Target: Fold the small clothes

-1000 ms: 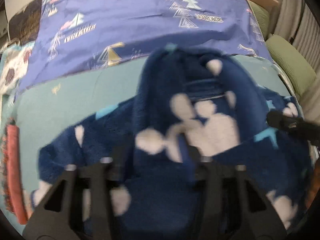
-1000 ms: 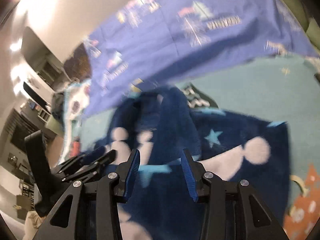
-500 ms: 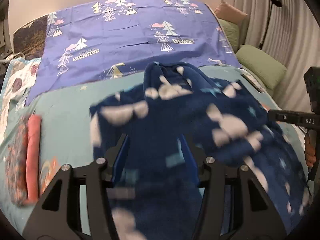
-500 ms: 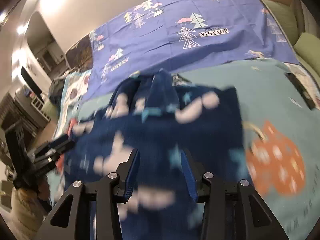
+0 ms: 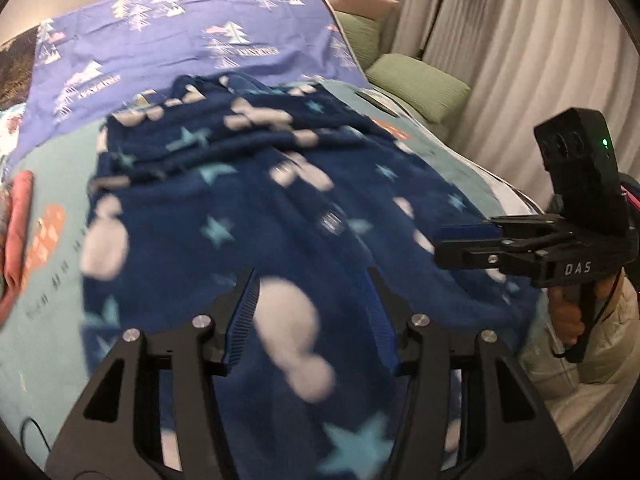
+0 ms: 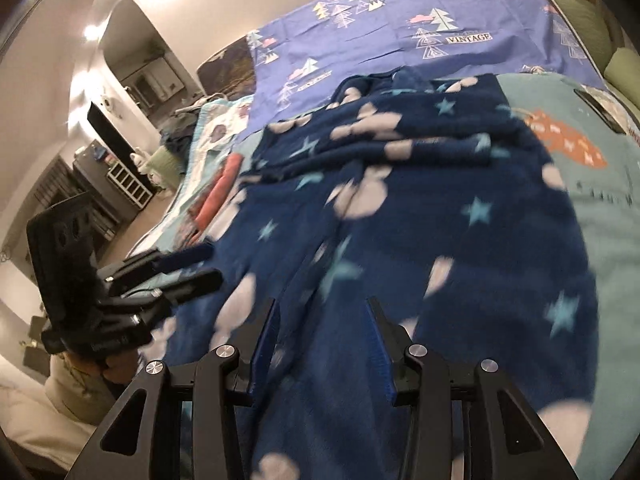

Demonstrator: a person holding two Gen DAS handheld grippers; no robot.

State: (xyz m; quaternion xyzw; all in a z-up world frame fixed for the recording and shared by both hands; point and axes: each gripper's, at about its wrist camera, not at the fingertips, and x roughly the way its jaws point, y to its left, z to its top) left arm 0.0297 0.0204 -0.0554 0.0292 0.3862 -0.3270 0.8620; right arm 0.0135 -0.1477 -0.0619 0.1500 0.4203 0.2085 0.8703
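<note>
A dark blue fleece garment (image 5: 248, 184) with pale stars and white shapes lies spread on the teal bed cover (image 5: 44, 312); it also shows in the right wrist view (image 6: 400, 208). Its far part is bunched in folds. My left gripper (image 5: 312, 312) is open over the garment's near edge, fabric passing between its fingers. My right gripper (image 6: 322, 340) is open over the near edge too. Each gripper shows from the side in the other's view, the right one (image 5: 452, 246) and the left one (image 6: 200, 266), both with jaws apart.
A purple sheet with tree prints (image 5: 160, 40) covers the far bed. A folded red item (image 5: 16, 232) lies at the left edge. Green cushions (image 5: 416, 84) and curtains stand at the right. Shelving and furniture (image 6: 112, 176) stand beyond the bed's left side.
The garment was lifted and swung out, and now lies spread flat toward me. Both grippers have pulled back to its near edge and stand open.
</note>
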